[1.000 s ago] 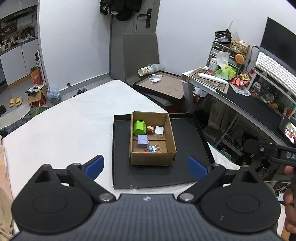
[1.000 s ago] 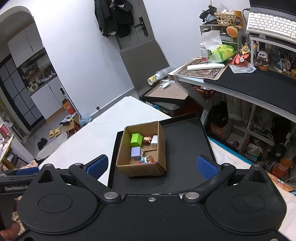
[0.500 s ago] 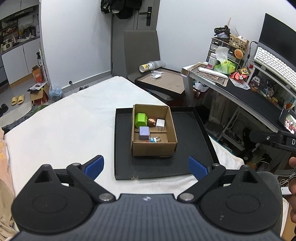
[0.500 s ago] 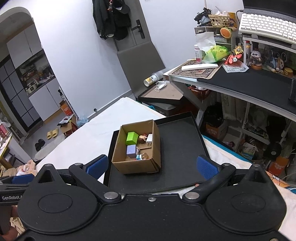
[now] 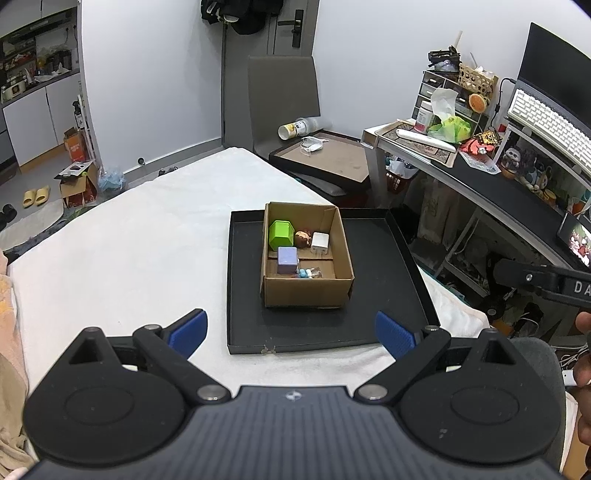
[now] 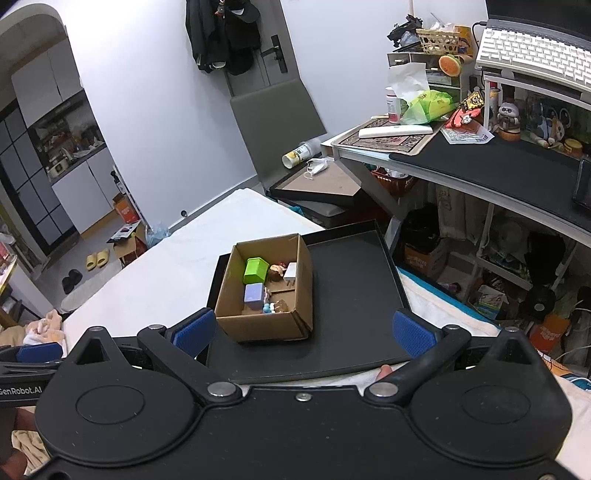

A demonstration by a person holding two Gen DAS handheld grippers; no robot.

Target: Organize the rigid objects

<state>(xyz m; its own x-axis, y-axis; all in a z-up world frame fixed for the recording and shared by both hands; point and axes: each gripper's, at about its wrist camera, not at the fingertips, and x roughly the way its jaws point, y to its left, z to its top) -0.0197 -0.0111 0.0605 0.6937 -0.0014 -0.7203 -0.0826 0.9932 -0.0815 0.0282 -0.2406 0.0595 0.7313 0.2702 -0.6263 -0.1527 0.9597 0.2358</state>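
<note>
Walls: plain white (image 5: 155,74), evenly lit.
Door: grey, at 12 o'clock, black lever handle (image 5: 294,23); dark clothes (image 6: 221,33) hang at its top.
Chair: grey high-backed chair (image 5: 282,92) stands in front of the door.
Bed: white sheet (image 5: 122,236) covers the middle ground.
Desk: at 2 to 3 o'clock, black top (image 6: 491,162), cluttered; white keyboard (image 6: 535,51) on a raised shelf above it.
Floor: grey (image 5: 33,181), at 9 o'clock; yellow slippers (image 5: 36,195) and a small cardboard carton (image 5: 75,182) lie on it.
Kitchen: white cabinets (image 6: 85,184) through an arched opening, at 9 to 10 o'clock.
</note>
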